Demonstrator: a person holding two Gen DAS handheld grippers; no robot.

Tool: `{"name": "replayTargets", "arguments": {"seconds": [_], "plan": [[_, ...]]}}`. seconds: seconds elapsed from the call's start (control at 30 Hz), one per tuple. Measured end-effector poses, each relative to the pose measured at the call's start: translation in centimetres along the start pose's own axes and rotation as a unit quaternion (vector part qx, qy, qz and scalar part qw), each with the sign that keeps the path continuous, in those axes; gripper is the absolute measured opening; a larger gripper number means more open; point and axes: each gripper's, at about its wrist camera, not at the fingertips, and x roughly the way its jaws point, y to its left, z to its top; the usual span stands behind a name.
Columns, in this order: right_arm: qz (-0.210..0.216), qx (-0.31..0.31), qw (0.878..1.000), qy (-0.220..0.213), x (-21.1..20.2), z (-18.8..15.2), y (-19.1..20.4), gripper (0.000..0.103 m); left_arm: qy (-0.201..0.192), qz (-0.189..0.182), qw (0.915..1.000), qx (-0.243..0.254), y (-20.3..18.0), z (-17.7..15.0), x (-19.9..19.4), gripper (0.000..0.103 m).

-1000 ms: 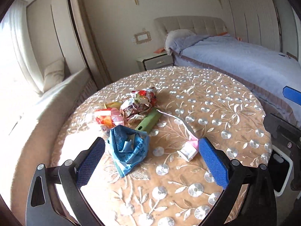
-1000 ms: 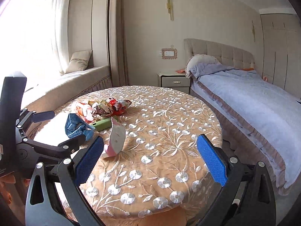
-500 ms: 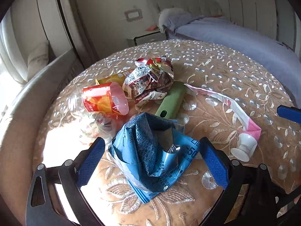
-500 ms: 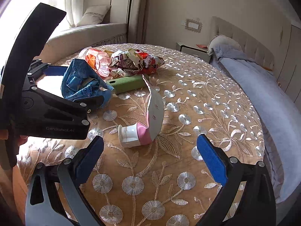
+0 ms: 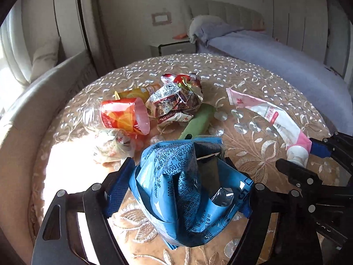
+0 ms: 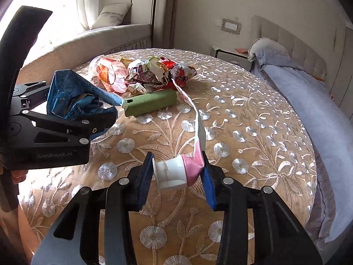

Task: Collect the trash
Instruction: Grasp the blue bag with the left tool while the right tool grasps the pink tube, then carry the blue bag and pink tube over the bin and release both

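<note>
A crumpled blue plastic wrapper (image 5: 187, 190), glossy and printed with white text, is pinched between the blue ribbed pads of the left gripper (image 5: 183, 190); its folds cover most of the right pad. The right gripper (image 6: 176, 174) is closed on the white cap end of a flattened pink and white tube (image 6: 176, 172), whose thin body curls up and away toward the far pile. Both grippers sit low at the near edge of the round table (image 6: 253, 119), covered in tan cloth with shiny embroidered flowers. Farther off lie a green matte bar (image 6: 152, 105), a wad of crinkled foil wrappers (image 5: 176, 99) and a clear bottle with an orange label (image 5: 119, 116), its far end washed out by glare.
</note>
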Motion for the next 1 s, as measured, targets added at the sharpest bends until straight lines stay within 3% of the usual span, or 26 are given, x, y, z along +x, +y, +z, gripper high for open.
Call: {"name": "replayTargets", "arguments": {"seconds": [0.17,0.43,0.73,1.0], "plan": [[-0.018,0.022,0.999,-0.039,-4.2,0.1,-2.6,0.042,-0.032,-0.007,0.9994,0.014,-2.8,0.7,-4.0,0.078],[-0.086,0.048,0.992,-0.082,-11.2,-2.7,-7.8,0.042,-0.057,-0.072,0.9942,0.055,-11.2,1.4,-7.2,0.078],[-0.156,0.1,0.98,-0.07,-15.8,-8.9,-13.9,0.042,-0.054,-0.134,0.9801,0.136,-22.8,0.9,-7.6,0.079],[-0.196,0.142,0.97,-0.035,-16.7,-14.5,-17.8,0.042,-0.011,-0.183,0.9616,0.204,-31.8,-1.8,-5.5,0.079]]}}
